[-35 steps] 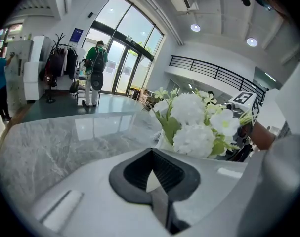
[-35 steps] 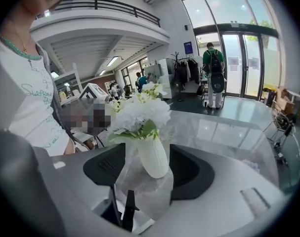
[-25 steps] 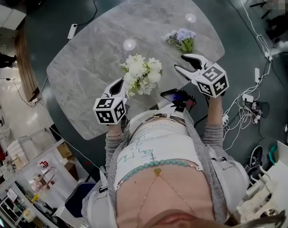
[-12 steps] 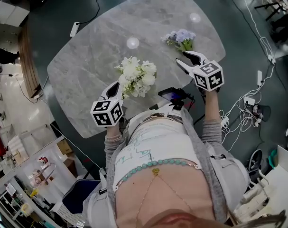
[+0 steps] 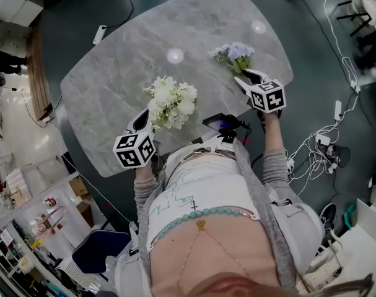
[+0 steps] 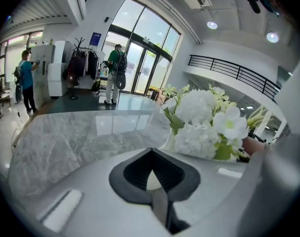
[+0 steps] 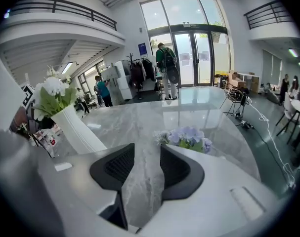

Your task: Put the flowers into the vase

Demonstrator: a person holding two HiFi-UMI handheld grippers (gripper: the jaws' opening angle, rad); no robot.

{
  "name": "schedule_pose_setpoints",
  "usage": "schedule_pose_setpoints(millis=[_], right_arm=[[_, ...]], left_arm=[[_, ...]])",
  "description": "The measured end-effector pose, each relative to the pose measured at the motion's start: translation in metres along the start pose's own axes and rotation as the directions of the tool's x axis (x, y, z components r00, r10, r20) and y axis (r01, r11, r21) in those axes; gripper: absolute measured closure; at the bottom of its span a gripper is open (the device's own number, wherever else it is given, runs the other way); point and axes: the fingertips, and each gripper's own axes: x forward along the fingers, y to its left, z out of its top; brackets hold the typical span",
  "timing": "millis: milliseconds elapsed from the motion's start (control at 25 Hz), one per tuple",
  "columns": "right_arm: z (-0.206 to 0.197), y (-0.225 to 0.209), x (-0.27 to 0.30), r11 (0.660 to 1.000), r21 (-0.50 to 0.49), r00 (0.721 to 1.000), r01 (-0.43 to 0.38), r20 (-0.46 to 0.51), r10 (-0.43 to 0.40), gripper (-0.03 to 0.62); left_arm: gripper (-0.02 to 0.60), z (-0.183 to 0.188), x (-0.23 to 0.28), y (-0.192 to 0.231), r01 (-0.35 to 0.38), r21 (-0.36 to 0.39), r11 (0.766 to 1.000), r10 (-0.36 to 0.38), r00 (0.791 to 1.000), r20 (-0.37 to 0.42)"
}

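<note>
Nearest, my left gripper (image 5: 140, 120) sits just beside the one vase (image 7: 76, 126), fingers pressed together and empty, likely to steady it. One white bunch (image 5: 170, 101) already stands in it. Farther right, my right gripper (image 5: 244, 77), fingers half apart, just been closing on nothing, aims at the one purple bunch (image 5: 235, 51) lying on the counter (image 5: 113, 79)

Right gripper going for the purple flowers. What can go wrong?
1. The right gripper has just been closing, nothing between its jaws; the purple flowers lie past the tips, so it may pinch blooms, not stems.
2. The vase already holds a full white bunch; adding more might tip it, and the shut left gripper beside it is not steadying it.
</note>
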Motion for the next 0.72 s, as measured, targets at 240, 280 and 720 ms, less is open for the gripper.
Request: schedule_pose_setpoints(millis=[240, 280, 720], right_arm=[[-0.022, -0.030, 0.017, 0.999, 0.011, 0.997, 0.050, -0.066, -0.049, 0.407], [-0.026, -0.035, 0.019, 0.998, 0.014, 0.995, 0.062, -0.077, -0.061, 0.406], [-0.049, -0.074, 0.044, 0.993, 0.048, 0.983, 0.106, -0.156, -0.098, 0.347]], left_arm=[[0.580, -0.006, -0.005, 0.007, -0.049, -0.035, 0.998, 0.049, 0.999, 0.006], [0.580, -0.007, -0.006, 0.008, -0.056, -0.040, 0.998, 0.057, 0.998, 0.006], [0.580, -0.014, -0.008, 0.007, -0.105, -0.077, 0.991, 0.106, 0.994, 0.001]])
